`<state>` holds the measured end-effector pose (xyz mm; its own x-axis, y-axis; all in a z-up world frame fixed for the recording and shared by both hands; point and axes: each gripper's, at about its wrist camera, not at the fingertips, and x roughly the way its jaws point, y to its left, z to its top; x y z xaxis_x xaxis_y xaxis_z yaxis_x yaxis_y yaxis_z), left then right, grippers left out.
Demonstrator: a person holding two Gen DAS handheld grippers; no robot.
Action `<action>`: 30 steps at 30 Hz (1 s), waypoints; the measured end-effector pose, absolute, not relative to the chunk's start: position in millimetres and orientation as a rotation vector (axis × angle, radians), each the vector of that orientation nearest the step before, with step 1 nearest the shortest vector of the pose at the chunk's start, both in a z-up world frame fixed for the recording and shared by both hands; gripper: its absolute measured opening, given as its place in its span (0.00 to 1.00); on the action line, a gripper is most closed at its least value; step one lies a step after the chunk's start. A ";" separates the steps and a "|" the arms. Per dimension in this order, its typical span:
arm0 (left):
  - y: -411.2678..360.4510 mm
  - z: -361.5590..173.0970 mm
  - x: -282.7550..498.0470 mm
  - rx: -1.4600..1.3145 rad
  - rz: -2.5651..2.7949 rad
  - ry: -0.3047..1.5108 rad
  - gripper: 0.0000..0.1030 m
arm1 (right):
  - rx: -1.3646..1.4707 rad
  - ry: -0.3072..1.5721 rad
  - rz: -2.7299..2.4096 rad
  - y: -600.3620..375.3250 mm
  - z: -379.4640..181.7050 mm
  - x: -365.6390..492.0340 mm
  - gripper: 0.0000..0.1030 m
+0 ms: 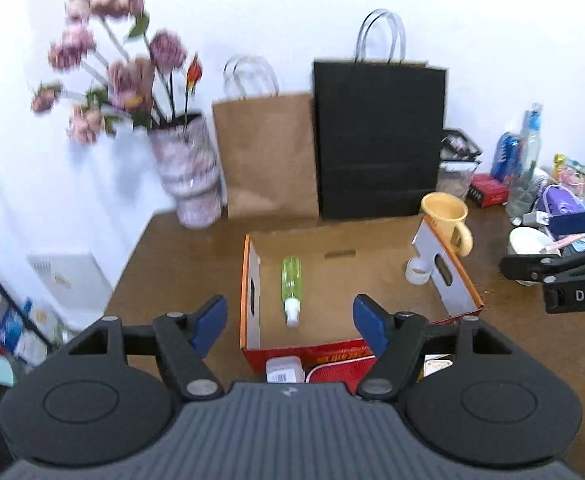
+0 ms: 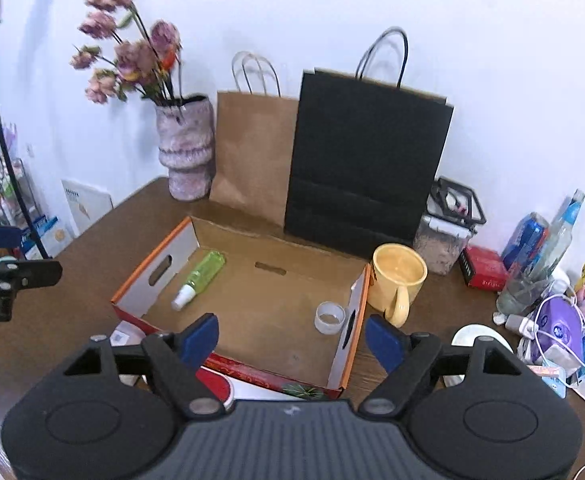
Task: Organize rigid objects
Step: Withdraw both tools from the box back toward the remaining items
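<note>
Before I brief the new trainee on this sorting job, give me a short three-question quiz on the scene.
1. True or false: the green bottle stands upright in the box.
2. Where is the yellow mug? A) inside the box B) outside it, by its right wall C) in the black bag
3. Name the small clear thing in the box's right corner.

Key
1. False: it lies on its side.
2. B
3. A clear cup. Both hand-held grippers, left and right, are open and hold nothing.
</note>
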<state>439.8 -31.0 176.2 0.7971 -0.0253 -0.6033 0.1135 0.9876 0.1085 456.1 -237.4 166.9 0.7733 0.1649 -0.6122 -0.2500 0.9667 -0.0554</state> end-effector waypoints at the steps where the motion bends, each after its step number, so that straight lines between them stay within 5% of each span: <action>1: -32.0 175.6 432.3 0.141 -0.074 0.619 0.70 | -0.132 0.626 0.229 -237.4 165.3 447.6 0.82; 19: -8.7 118.8 259.2 0.127 0.008 0.178 0.76 | 0.067 0.238 0.238 -252.4 79.5 275.0 0.87; 27: 5.6 64.7 161.0 0.113 0.009 0.097 0.87 | 0.090 0.200 0.247 -243.0 30.9 173.8 0.89; 30: 10.9 44.6 119.9 0.116 -0.029 0.046 0.97 | 0.083 0.184 0.237 -238.2 17.6 137.1 0.98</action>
<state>119.9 10.9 44.6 0.9985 -0.0259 -0.0476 0.0313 0.9928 0.1155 137.1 -238.2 17.6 0.9553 0.2407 -0.1715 -0.2255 0.9687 0.1034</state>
